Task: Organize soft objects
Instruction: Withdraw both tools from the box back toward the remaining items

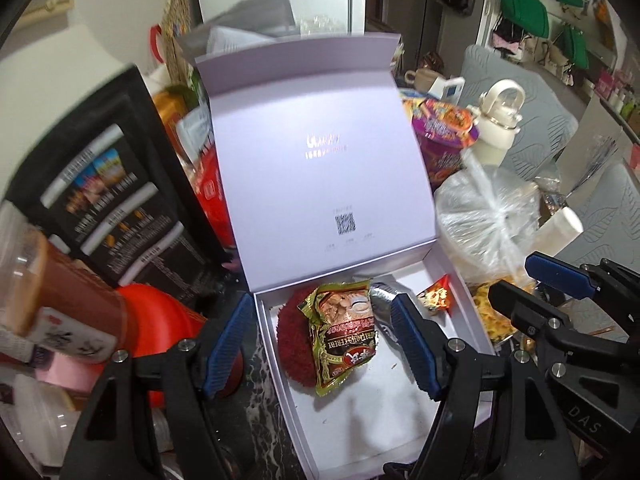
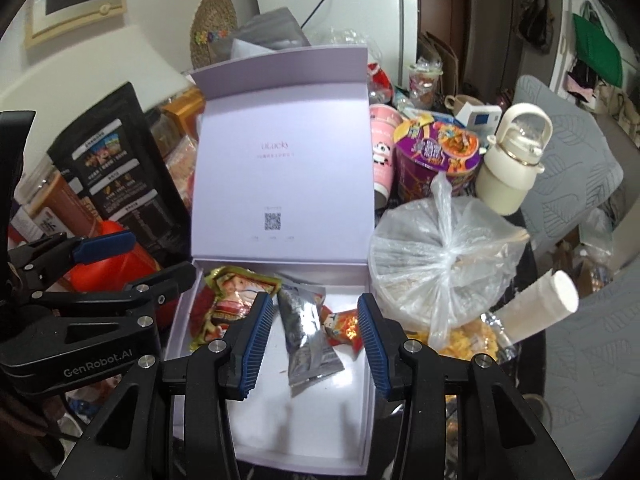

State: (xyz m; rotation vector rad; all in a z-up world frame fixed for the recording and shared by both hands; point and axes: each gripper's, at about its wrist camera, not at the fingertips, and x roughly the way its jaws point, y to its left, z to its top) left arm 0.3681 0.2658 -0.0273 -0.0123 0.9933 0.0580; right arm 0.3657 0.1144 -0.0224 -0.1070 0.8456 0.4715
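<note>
A lilac box [image 1: 452,276] [image 2: 182,320] lies in front of me with its lid [image 1: 320,160] [image 2: 280,152] standing up. Inside, a green snack packet [image 1: 344,336] [image 2: 232,292] rests on a red fluffy thing [image 1: 290,344]. Beside them lie a silver packet [image 2: 306,340] [image 1: 380,300] and a small red-orange packet [image 2: 344,326] [image 1: 436,300]. My left gripper [image 1: 323,302] [image 2: 160,254] hovers open above the green packet, holding nothing. My right gripper [image 2: 314,300] [image 1: 532,284] hangs open over the silver packet, clear of it.
A black pouch [image 1: 100,188] [image 2: 116,168] and a red container [image 1: 160,320] crowd the box's left side. On its right stand a knotted plastic bag [image 2: 440,256] [image 1: 488,216], a purple noodle cup [image 2: 436,156], a cream bottle [image 2: 512,160] and a white roll [image 2: 540,304].
</note>
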